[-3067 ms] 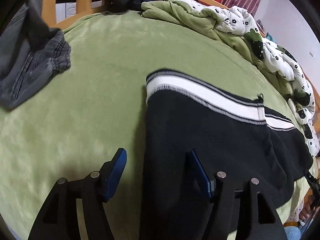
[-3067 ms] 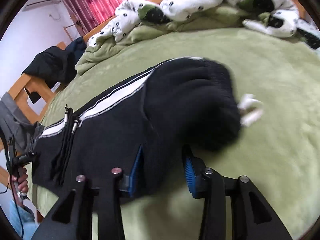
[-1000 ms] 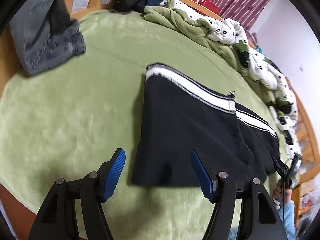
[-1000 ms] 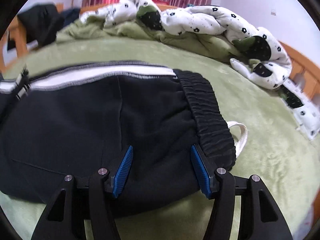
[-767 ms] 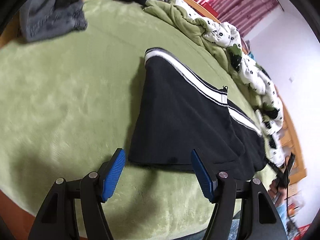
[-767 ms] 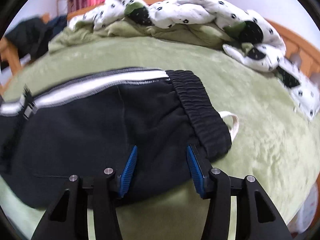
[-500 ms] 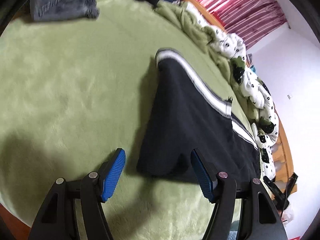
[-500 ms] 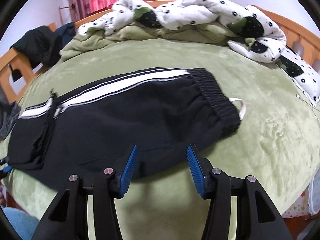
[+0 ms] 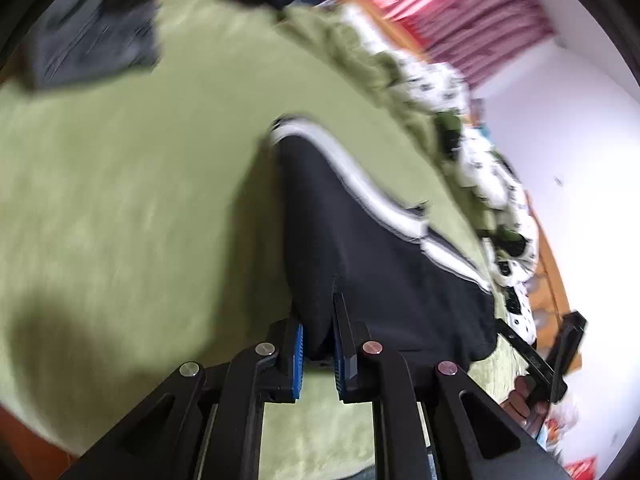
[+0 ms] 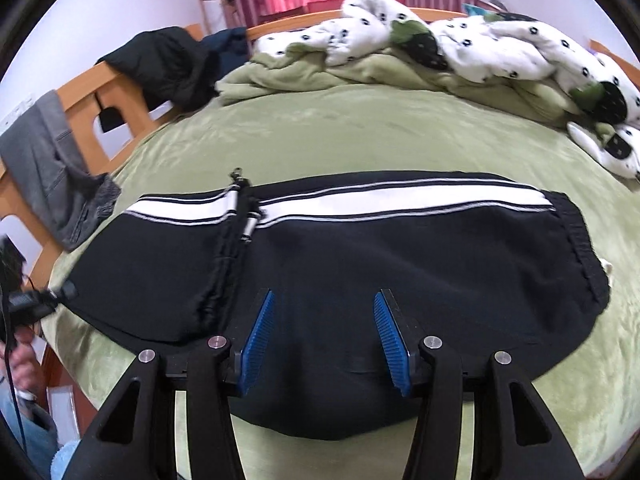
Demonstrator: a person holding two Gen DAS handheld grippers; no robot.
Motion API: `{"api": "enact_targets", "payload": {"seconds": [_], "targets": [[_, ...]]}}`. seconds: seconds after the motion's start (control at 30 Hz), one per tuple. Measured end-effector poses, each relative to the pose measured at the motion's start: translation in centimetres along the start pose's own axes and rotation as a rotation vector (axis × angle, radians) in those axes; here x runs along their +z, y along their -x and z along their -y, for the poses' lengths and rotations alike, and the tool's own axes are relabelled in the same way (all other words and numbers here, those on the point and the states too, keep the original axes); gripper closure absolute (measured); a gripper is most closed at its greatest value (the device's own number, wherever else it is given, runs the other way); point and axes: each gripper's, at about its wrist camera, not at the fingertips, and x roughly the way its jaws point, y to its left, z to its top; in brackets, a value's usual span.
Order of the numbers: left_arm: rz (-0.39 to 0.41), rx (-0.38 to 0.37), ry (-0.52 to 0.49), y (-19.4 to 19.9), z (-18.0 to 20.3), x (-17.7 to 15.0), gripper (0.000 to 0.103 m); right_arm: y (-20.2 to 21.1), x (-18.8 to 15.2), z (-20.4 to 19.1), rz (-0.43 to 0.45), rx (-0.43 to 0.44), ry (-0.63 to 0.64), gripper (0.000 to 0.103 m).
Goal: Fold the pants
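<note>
With the black track pants (image 10: 360,264) lying lengthwise on the green bedspread (image 10: 360,132), the left gripper (image 9: 318,344) pinches their near corner while the right gripper (image 10: 324,332) hovers spread over the near edge, so the next fold probably needs it to clamp; gray trousers (image 10: 60,184) at 9 o'clock and the rumpled duvet (image 10: 460,40) at 12 lie well apart.
</note>
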Motion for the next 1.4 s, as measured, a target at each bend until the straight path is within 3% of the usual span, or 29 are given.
{"api": "enact_targets", "payload": {"seconds": [0.07,0.13,0.17,0.23,0.3,0.43,0.57,0.7,0.8,0.83,0.87,0.9,0.93,1.0,1.07,1.13,1.17,1.23,1.3,1.4], "targets": [[-0.070,0.078,0.074,-2.2,-2.5,-0.8,0.087,-0.2,-0.2,-0.2,-0.009,0.004,0.007,0.052],[-0.073,0.036,0.128,-2.5,-4.1,-1.3,0.077,-0.4,-0.4,0.1,-0.025,0.008,-0.001,0.052],[-0.058,0.047,0.096,-1.8,-3.7,-1.2,0.075,-0.3,-0.4,0.4,-0.027,0.008,-0.010,0.052],[0.028,0.160,-0.036,0.1,-1.7,-0.7,0.059,-0.1,-0.4,1.0,-0.022,0.010,-0.032,0.052],[0.096,0.167,-0.120,1.3,0.2,0.3,0.046,0.2,-0.4,1.5,-0.016,0.007,-0.046,0.052],[0.120,0.064,-0.152,0.2,2.0,4.7,0.045,0.2,-0.3,1.3,0.003,0.022,-0.059,0.052],[0.101,0.090,-0.167,-4.0,1.7,9.3,0.045,-0.6,-0.1,1.0,0.005,0.096,-0.128,0.052],[0.013,0.061,-0.137,-8.1,0.4,13.1,0.045,-1.1,-0.4,0.5,-0.025,0.154,-0.135,0.052],[-0.053,0.121,-0.194,-11.3,-0.5,14.1,0.043,-1.2,-0.4,0.7,-0.035,0.166,-0.125,0.052],[-0.071,0.120,-0.187,-12.4,-1.0,14.4,0.045,-1.5,-0.5,1.0,-0.048,0.173,-0.133,0.052],[-0.067,0.094,-0.180,-12.6,-1.0,14.6,0.054,-1.8,-0.4,1.4,-0.060,0.175,-0.147,0.052],[-0.054,0.044,-0.187,-12.3,-0.7,14.8,0.077,-2.0,-0.4,1.8,-0.064,0.175,-0.167,0.052],[-0.015,0.043,-0.228,-11.3,0.3,14.9,0.084,-2.2,-0.4,2.3,-0.063,0.178,-0.188,0.052],[0.083,0.048,-0.359,-9.0,2.6,14.7,0.085,-2.4,-0.5,3.1,-0.063,0.196,-0.232,0.052],[0.141,0.084,-0.438,-8.9,3.6,14.2,0.084,-2.6,-0.7,3.7,-0.065,0.209,-0.265,0.052],[0.004,0.216,-0.374,-13.0,2.0,14.9,0.077,-2.7,-0.8,4.1,-0.062,0.215,-0.284,0.052],[-0.013,0.204,-0.314,-13.6,1.0,15.1,0.075,-2.7,-0.8,4.2,-0.063,0.218,-0.290,0.052],[0.034,0.176,-0.254,-12.0,0.5,15.3,0.061,-2.9,-0.9,4.2,-0.073,0.218,-0.296,0.052],[0.088,0.193,-0.237,-9.7,0.5,14.9,0.046,-2.8,-1.1,4.0,-0.073,0.216,-0.292,0.052],[0.073,0.157,-0.210,-7.5,0.9,12.9,0.044,-2.7,-0.9,3.5,-0.065,0.200,-0.271,0.052]]}}
